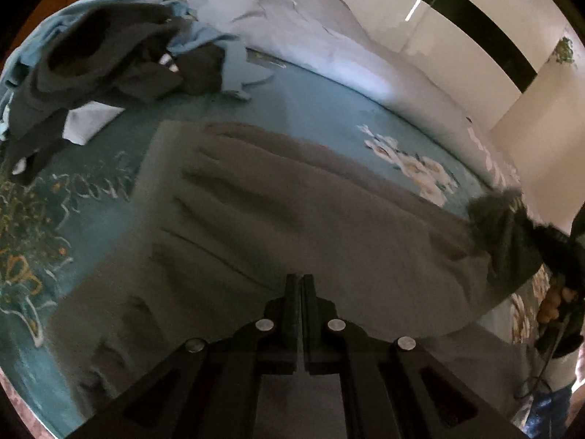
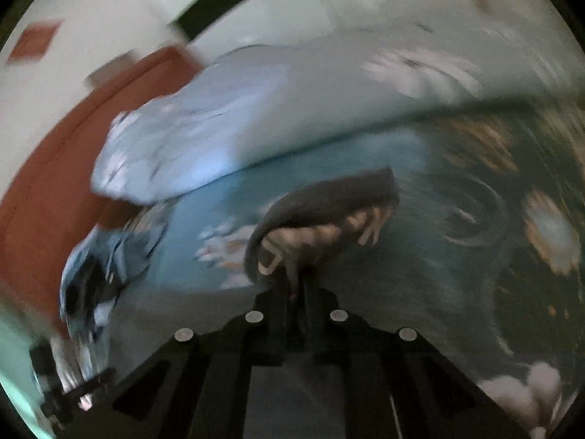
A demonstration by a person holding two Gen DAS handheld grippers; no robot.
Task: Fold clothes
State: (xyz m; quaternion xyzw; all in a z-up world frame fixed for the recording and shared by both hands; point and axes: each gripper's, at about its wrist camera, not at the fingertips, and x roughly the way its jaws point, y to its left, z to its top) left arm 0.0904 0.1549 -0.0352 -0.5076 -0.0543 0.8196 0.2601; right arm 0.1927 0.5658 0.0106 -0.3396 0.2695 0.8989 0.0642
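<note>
A large grey garment (image 1: pixel 292 201) lies spread flat on the teal flowered bedsheet (image 1: pixel 321 98). My left gripper (image 1: pixel 300 281) hovers low over its near part with the jaws shut; no cloth shows between the fingertips. The garment's right end (image 1: pixel 504 226) is lifted in a dark bunch at the frame's right edge. In the blurred right wrist view my right gripper (image 2: pixel 296 285) is shut on that end, a dark grey fold (image 2: pixel 329 197) with a tan inner side and a small loop tag hanging above the sheet.
A heap of dark and light blue clothes (image 1: pixel 102 55) lies at the bed's far left, blurred in the right wrist view as a pile (image 2: pixel 95 274). A pale blue flowered quilt (image 1: pixel 292 36) runs along the back. White panels (image 1: pixel 457 55) stand behind; a person's jeans (image 1: pixel 548 409) show at the lower right.
</note>
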